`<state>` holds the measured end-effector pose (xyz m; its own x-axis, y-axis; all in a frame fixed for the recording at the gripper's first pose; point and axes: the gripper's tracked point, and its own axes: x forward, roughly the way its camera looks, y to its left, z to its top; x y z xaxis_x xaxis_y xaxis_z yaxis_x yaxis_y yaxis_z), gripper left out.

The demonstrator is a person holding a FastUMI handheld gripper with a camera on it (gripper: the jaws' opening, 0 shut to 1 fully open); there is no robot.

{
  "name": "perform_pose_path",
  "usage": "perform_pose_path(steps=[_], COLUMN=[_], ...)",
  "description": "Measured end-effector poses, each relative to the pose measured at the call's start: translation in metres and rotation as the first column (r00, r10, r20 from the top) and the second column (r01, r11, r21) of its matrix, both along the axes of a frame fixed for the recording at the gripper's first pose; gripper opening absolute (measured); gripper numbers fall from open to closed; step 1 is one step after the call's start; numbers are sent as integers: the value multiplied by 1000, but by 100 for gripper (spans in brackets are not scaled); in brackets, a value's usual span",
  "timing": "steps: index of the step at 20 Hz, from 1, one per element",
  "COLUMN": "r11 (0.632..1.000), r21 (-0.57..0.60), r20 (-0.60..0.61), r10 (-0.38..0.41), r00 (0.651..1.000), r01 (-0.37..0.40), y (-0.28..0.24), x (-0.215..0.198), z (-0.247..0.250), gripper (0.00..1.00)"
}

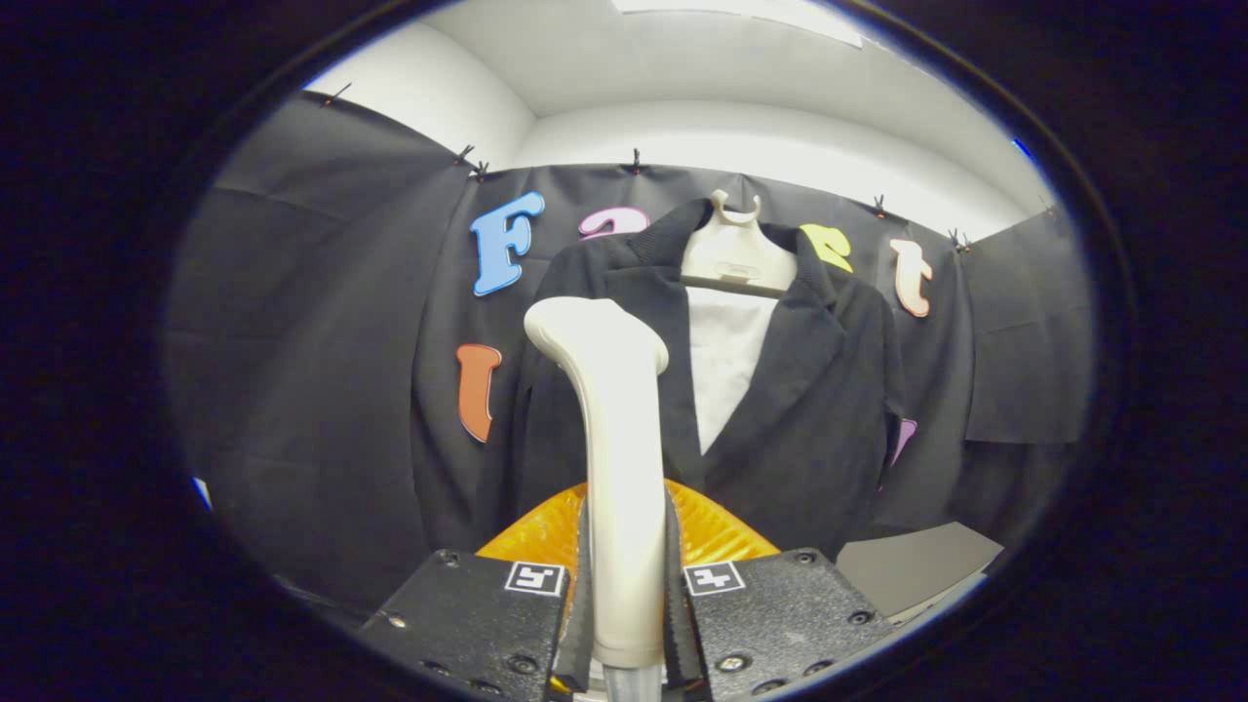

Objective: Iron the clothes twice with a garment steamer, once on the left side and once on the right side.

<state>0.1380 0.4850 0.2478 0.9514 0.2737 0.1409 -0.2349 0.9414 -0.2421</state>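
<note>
Tongs (624, 595) clamped on the garment steamer (612, 429), facing the hanging jacket (809, 390).
Risk: the smooth handle may twist between both fingers, skewing the head off the jacket's left side.

A white hanger (733, 255) on the cloth wall carries a dark jacket (809, 390). Low beside it shows a grey slab (912, 565), perhaps a tabletop. The gripper (627, 546) squeezes the steamer (609, 390).

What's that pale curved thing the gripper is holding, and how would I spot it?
Start at the dark jacket hanging on the booth wall. In front of its left half rises the garment steamer, clamped between the gripper fingers. It is the one smooth cream wand with a bent rounded head, unlike the flat pale hanger above.
</note>
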Motion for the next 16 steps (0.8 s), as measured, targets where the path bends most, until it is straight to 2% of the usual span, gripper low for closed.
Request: perform_pose_path(steps=[5, 11, 16], r11=[996, 992, 990], r21=[-31, -69, -98], r20=[-9, -25, -93], r10=[-81, -103, -115], r00=[997, 994, 989], r01=[81, 101, 106], y=[2, 0, -7], x=[18, 18, 15], z=[-17, -46, -87], gripper=[31, 31, 31])
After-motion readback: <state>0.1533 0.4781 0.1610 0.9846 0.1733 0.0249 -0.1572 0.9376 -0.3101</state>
